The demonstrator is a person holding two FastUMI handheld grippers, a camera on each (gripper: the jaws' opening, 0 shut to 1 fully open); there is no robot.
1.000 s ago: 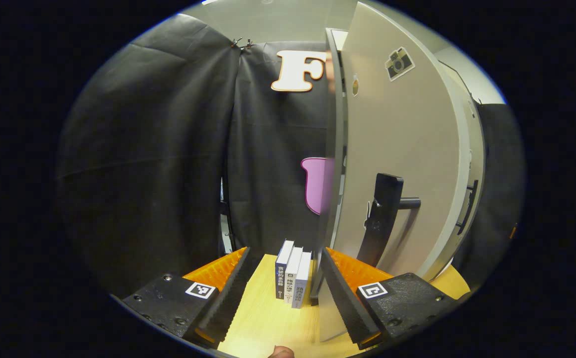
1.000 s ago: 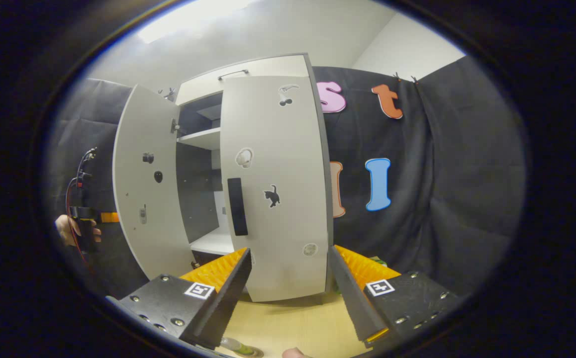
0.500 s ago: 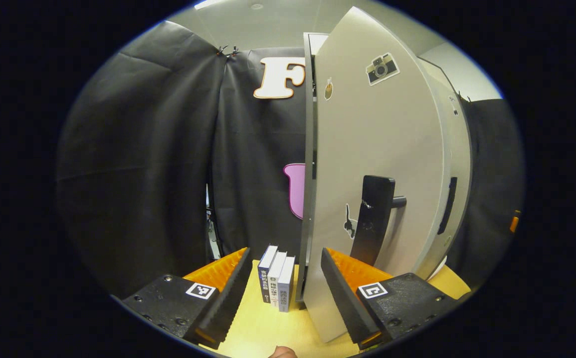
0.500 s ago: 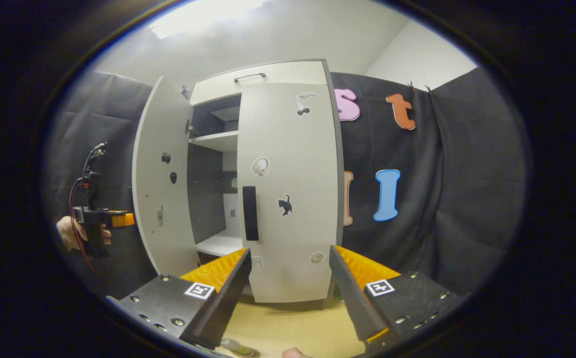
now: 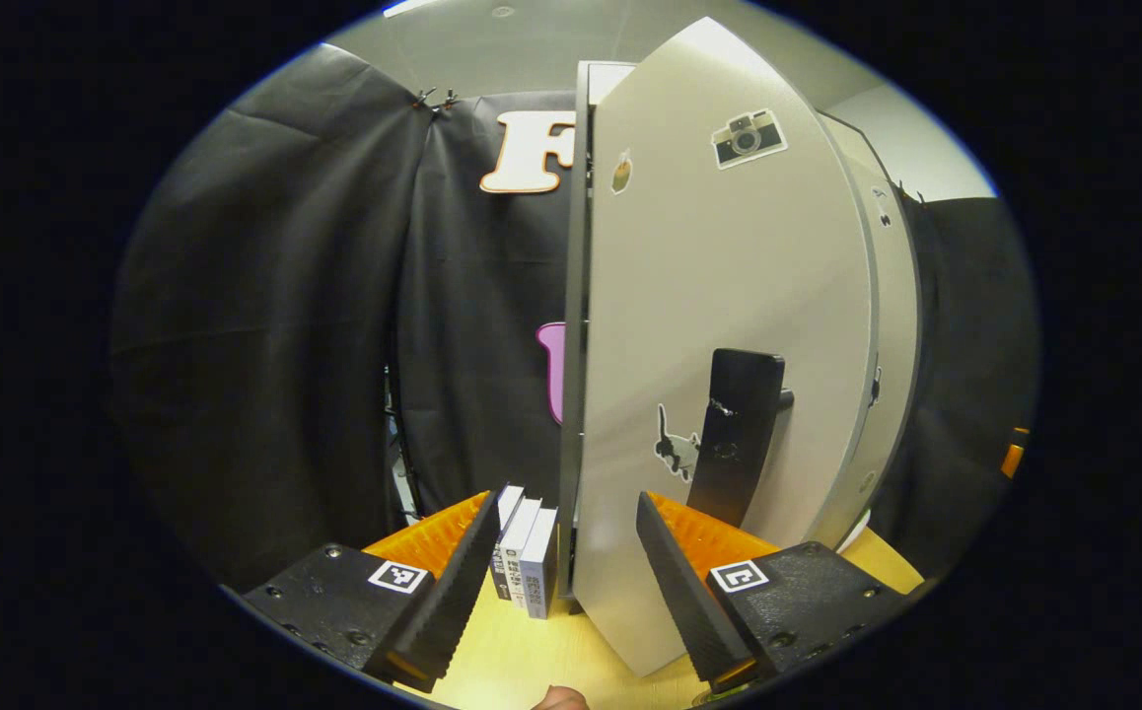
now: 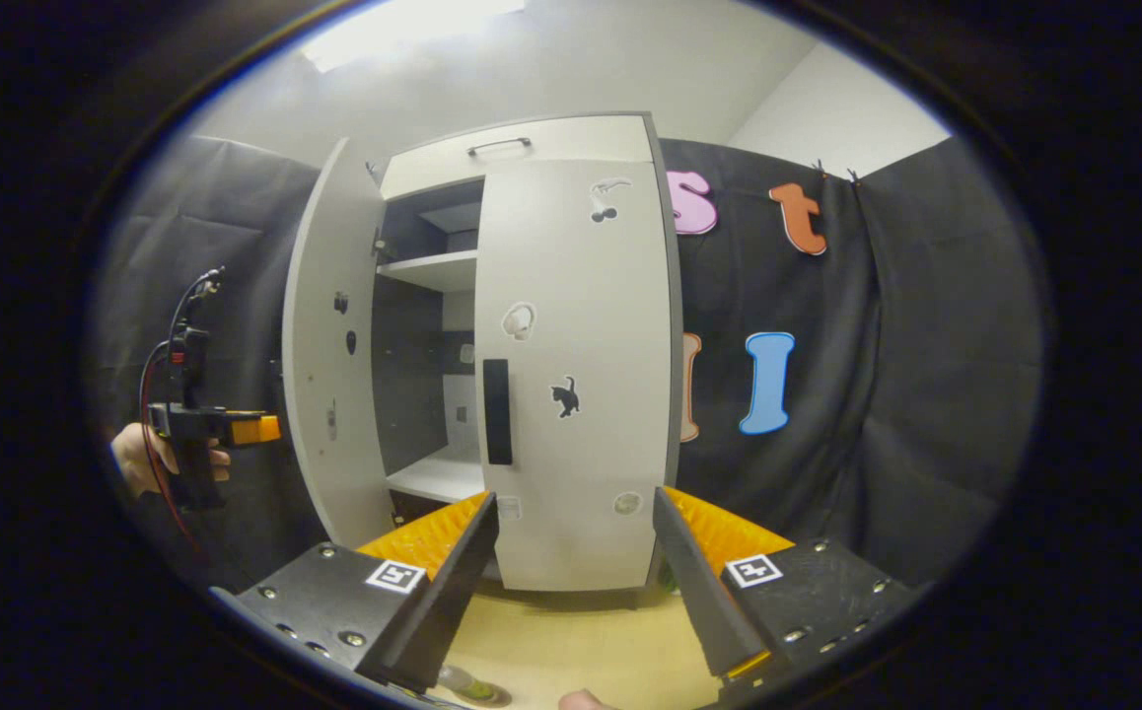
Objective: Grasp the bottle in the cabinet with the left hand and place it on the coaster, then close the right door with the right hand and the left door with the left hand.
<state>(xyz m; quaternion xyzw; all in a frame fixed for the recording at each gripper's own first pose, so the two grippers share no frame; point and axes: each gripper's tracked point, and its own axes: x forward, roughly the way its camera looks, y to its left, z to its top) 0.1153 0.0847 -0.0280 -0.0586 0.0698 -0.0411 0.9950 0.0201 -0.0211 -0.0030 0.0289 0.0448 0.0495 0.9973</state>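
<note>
grey cabinet (image 6: 522, 148) stands on a pale wooden table (image 6: 571, 641) in front of the black cloth wall. in the right gripper view, the right door (image 6: 576, 375) looks flat against the cabinet front, and the left door (image 6: 329, 365) hangs partly open, so dark shelves show between the two doors. the right gripper (image 6: 576, 582) is spread wide with nothing between its fingers, and it sits a little back from the right door, not touching it. the left gripper (image 6: 236, 429) shows far off at the left, held by a hand (image 6: 142, 463), just beside the outer face of the left door. in the left gripper view, the left gripper (image 5: 561, 582) is wide apart too and grips nothing; the left door (image 5: 719, 345) with its black handle (image 5: 739, 434) is right in front of it. three small books (image 5: 527, 557) stand upright on the table next to the cabinet. the bottle (image 6: 467, 685) peeks in at the bottom edge of the right gripper view, on the table, and i cannot tell if a coaster is under it.
</note>
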